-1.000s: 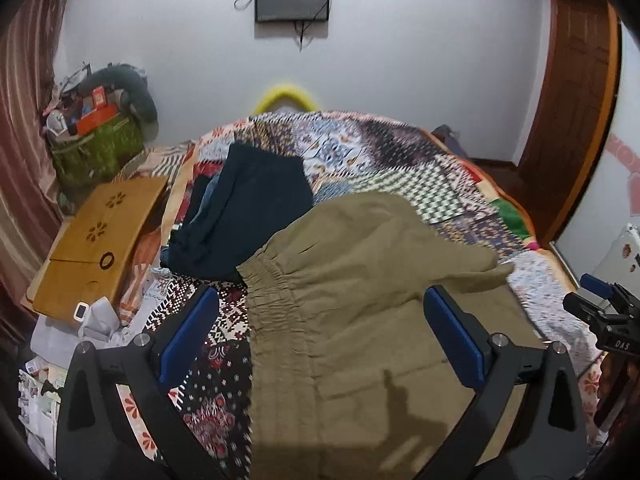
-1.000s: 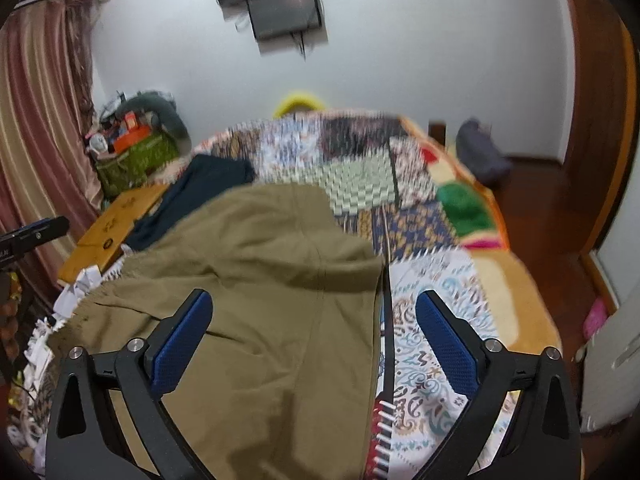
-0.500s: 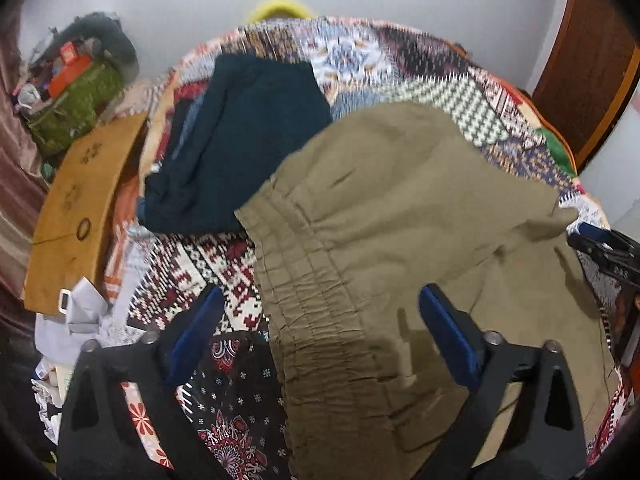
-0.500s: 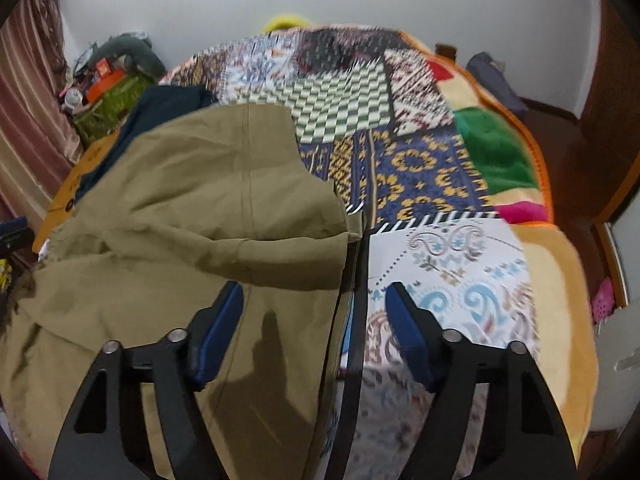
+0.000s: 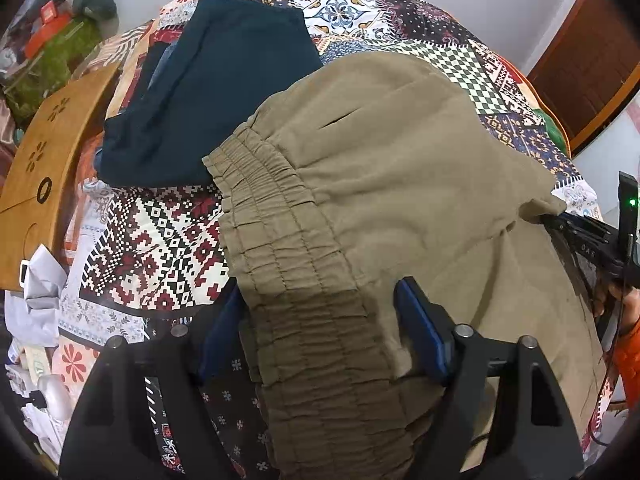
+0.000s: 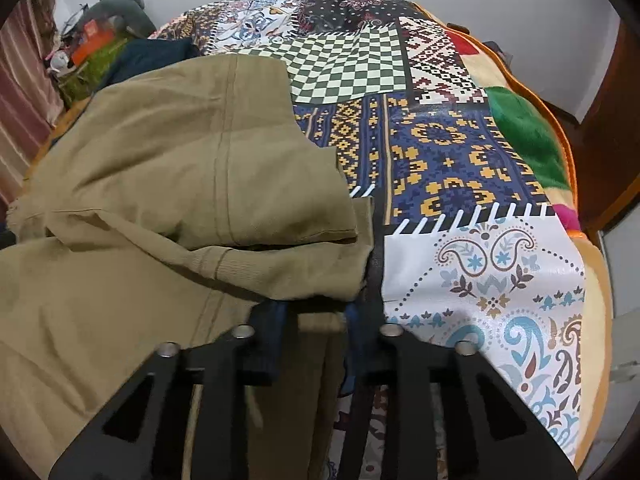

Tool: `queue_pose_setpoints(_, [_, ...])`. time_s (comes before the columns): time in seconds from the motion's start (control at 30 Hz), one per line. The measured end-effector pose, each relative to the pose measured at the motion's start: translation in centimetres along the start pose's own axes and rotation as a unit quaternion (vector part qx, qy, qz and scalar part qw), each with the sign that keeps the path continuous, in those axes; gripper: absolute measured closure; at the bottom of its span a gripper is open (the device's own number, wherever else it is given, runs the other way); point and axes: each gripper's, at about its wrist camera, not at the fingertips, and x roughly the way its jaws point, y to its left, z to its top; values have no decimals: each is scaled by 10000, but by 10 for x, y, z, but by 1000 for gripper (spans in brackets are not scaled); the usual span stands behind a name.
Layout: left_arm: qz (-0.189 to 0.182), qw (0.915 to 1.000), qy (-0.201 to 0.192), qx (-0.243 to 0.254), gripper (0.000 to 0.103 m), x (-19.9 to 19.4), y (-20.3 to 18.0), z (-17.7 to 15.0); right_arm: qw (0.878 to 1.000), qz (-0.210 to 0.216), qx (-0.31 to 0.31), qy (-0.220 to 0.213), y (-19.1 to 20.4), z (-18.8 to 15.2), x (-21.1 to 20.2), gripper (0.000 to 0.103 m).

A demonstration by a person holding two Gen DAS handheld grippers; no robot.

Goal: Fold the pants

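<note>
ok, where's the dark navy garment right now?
In the left wrist view the dark navy garment lies upper left on the patchwork bedspread, beside the khaki pants' elastic waistband, right of the wooden lap desk.

pants: olive-khaki | bedspread: multicolour patchwork prints | folded garment: dark teal

Pants lie spread on the patchwork bedspread, elastic waistband at their left end, leg hems at the right end. A folded dark garment sits on the bedspread behind-left of the waistband, touching it. A wooden lap table lies at the bed's left edge, cluttered bag behind it by the wall.
</note>
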Motion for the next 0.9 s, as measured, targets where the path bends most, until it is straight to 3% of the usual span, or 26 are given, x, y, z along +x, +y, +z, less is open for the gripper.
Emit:
queue_pose_setpoints(0.07, [60,10000,-60,37,37,-5,1,-2,10000,53,60,-3,-4,0,-3,98])
queue_pose_setpoints(0.2, [80,9995,-157,274,45,-16,2,-10,9999,104,3,-77,-5,-4,-17,99])
queue_pose_setpoints(0.33, [189,9992,-198,285,46,-19,7,-16,9995,33,-309,-27,4,-15,-21,99])
queue_pose_setpoints(0.47, [491,9981,-337,152,46,-17,14,-22,9999,84,-114,32,-2,-21,-17,101])
queue_pose_setpoints(0.8, [484,9980,-351,216,45,-30,12,-21,9997,208,-107,-63,1,-20,-34,99])
queue_pose_setpoints(0.9, [397,9983,-431,62,41,-39,17,-16,9989,334,-167,-275,5,-18,-51,92])
